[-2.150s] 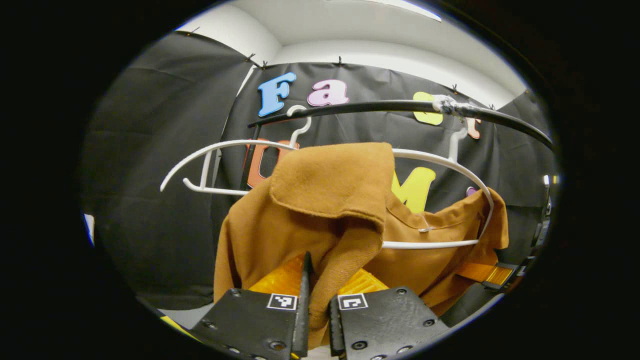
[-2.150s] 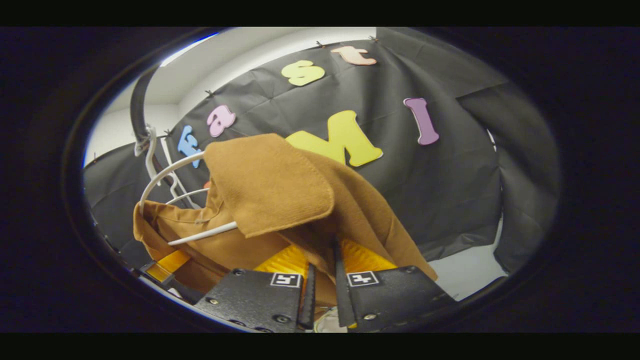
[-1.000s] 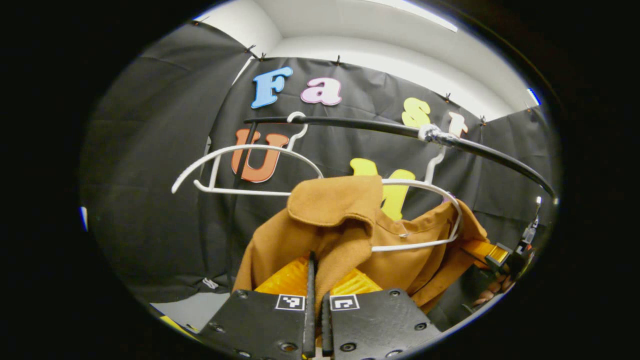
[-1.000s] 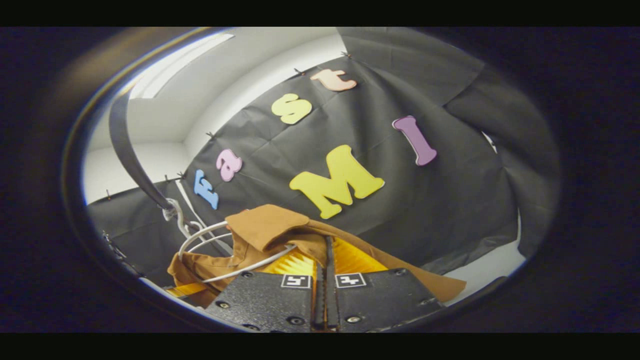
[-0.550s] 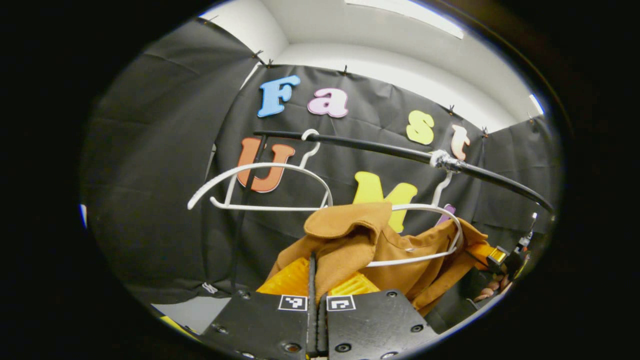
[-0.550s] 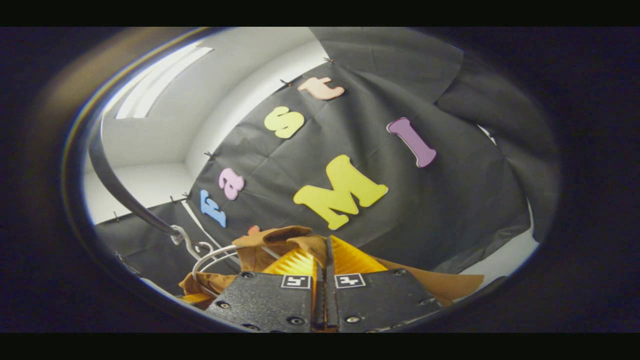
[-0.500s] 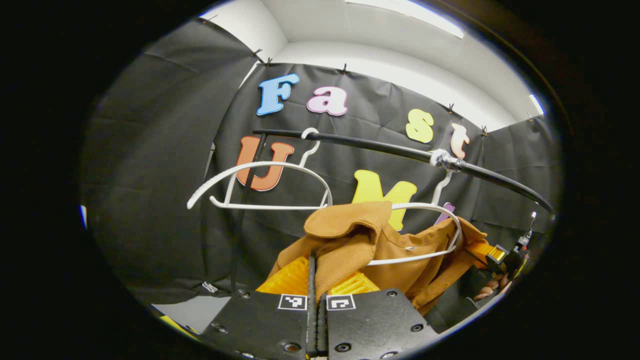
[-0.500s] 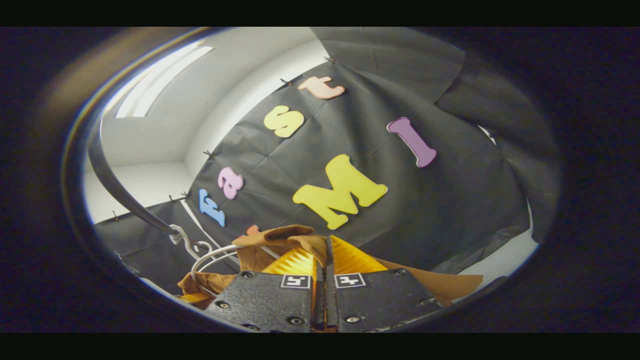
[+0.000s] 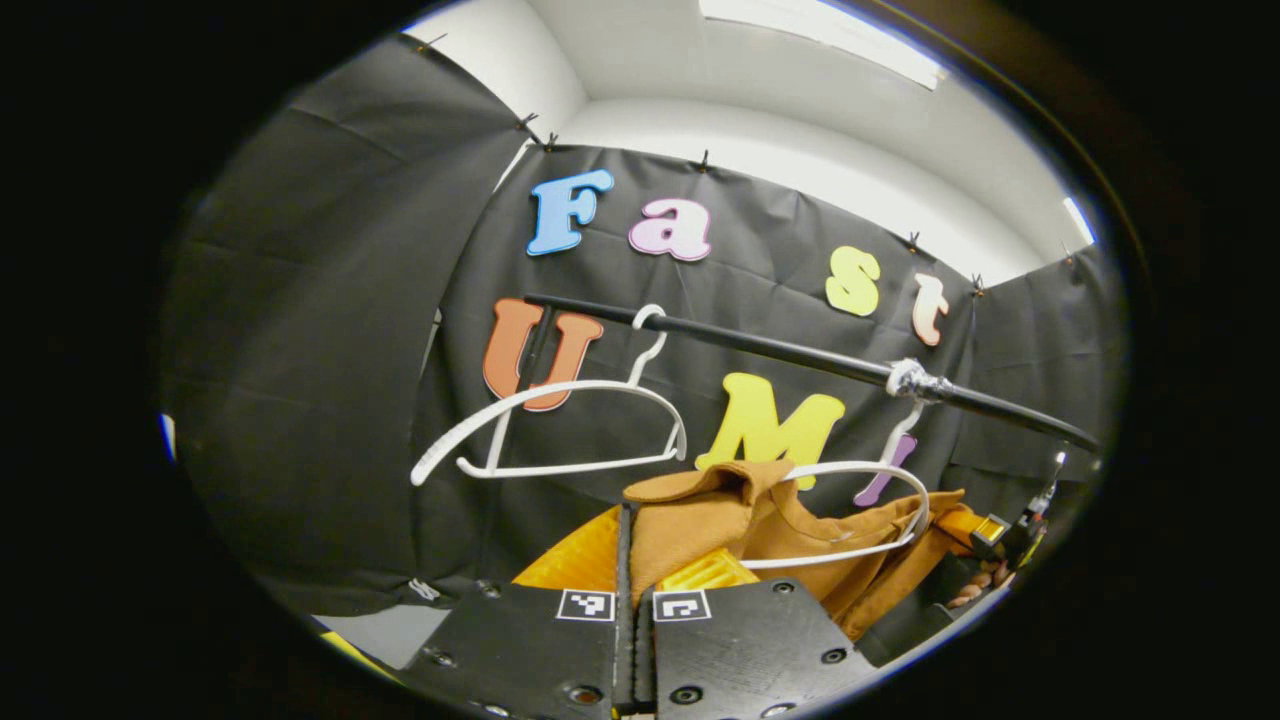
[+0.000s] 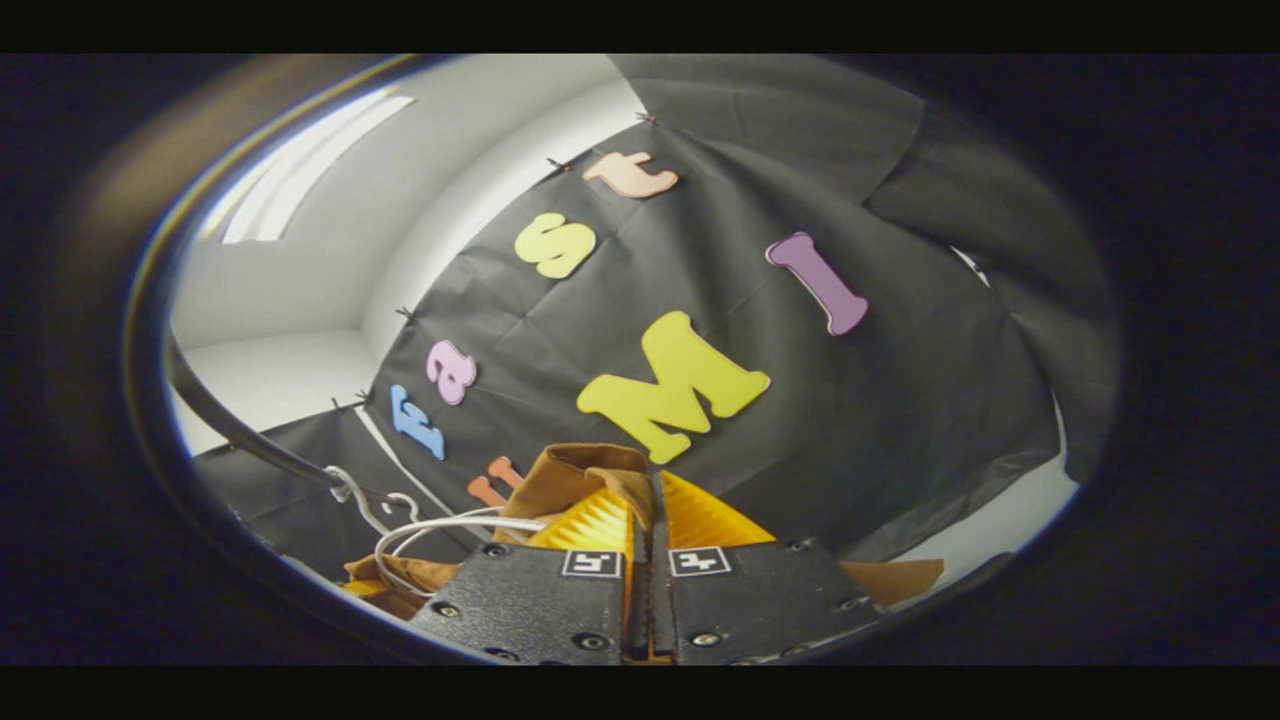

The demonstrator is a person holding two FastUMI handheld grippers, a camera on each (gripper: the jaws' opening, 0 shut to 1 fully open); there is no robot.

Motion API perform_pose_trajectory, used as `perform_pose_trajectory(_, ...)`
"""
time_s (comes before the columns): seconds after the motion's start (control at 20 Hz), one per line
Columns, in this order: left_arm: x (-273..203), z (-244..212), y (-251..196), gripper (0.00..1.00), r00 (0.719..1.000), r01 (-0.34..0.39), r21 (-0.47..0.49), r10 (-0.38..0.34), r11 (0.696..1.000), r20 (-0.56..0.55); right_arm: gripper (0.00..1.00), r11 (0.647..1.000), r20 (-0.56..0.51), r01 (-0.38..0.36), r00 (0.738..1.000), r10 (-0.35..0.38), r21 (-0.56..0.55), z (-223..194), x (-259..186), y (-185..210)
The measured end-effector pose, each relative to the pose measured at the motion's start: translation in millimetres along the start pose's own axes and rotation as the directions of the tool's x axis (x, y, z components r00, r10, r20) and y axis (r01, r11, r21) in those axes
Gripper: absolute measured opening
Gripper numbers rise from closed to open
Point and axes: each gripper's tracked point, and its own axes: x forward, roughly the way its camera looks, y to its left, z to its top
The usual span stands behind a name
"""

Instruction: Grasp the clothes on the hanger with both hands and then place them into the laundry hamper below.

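Your left hand-held gripper (image 9: pixel 628 520) has its two fingers drawn together on a fold of the brown garment (image 9: pixel 700 515), which comes up out of the narrow slit between them. Your right hand-held gripper (image 10: pixel 650 490) is likewise closed tight, with a bunched corner of the same brown cloth (image 10: pixel 585 470) pinched at its tips.

From the left gripper view you get the wider scene: the black rail (image 9: pixel 780 350) runs across the booth, and two white hangers hook over it. The bare hanger (image 9: pixel 560 425) hangs to the left with nothing on it. The second hanger (image 9: pixel 860 510) sits to the right, low, and the garment is draped around it, its lower bar crossing the front of the cloth. So the clothes are up at the rail, partly on that hanger and held at both ends by you. At the far right edge of this view you can see the other hand-held gripper (image 9: pixel 1000 530) and fingers of the hand (image 9: pixel 975 585) that holds it, close against the garment's far side.

The right gripper view looks more steeply upward. It gives you the ceiling, a short stretch of the rail (image 10: pixel 250 440) at the left, the two hanger hooks, and the white loop of the hanger (image 10: pixel 440 530) just beside the cloth.
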Motion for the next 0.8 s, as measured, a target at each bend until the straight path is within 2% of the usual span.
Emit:
perform_pose_trajectory(0.05,2,1,1,0.00,1.000,0.004,-0.013,-0.004,1.000,-0.005,0.04,1.000,-0.002,-0.002,1.000,0.002,0.003,0,1,-1)
perform_pose_trajectory(0.2,6,9,7,0.00,1.000,0.004,-0.008,-0.004,1.000,-0.001,0.01,1.000,0.001,-0.001,1.000,0.001,0.025,3,7,-3)
perform_pose_trajectory(0.25,7,14,11,0.05,1.000,0.003,-0.005,-0.003,1.000,0.002,0.01,0.999,0.004,-0.003,1.000,0.003,0.041,3,9,-4)
perform_pose_trajectory(0.3,10,17,14,0.00,1.000,0.001,-0.012,-0.001,1.000,0.006,0.01,0.998,0.006,-0.003,1.000,0.002,0.057,2,10,-5)
perform_pose_trajectory(0.4,18,19,19,0.00,1.000,0.008,-0.049,-0.008,0.999,0.003,0.07,0.996,0.005,-0.007,1.000,0.007,0.088,2,16,-7)
perform_pose_trajectory(0.5,24,19,29,0.00,1.000,0.004,-0.051,-0.004,0.999,-0.004,0.01,0.993,-0.003,-0.008,1.000,0.008,0.114,-3,26,-10)
perform_pose_trajectory(0.55,28,17,32,0.05,1.000,0.010,-0.057,-0.011,0.998,-0.018,0.01,0.991,-0.013,-0.010,1.000,0.012,0.130,-6,33,-11)
perform_pose_trajectory(0.6,30,14,34,0.05,0.999,0.020,-0.061,-0.022,0.998,-0.029,0.01,0.990,-0.021,-0.003,1.000,0.006,0.139,-8,38,-16)
perform_pose_trajectory(0.65,35,11,36,0.00,0.999,0.030,-0.065,-0.032,0.997,-0.042,0.01,0.990,-0.036,-0.003,0.999,0.008,0.144,-12,43,-19)
perform_pose_trajectory(0.8,41,0,42,0.00,0.995,0.058,-0.098,-0.065,0.993,-0.071,0.01,0.986,-0.088,0.001,0.996,0.014,0.166,-23,56,-26)
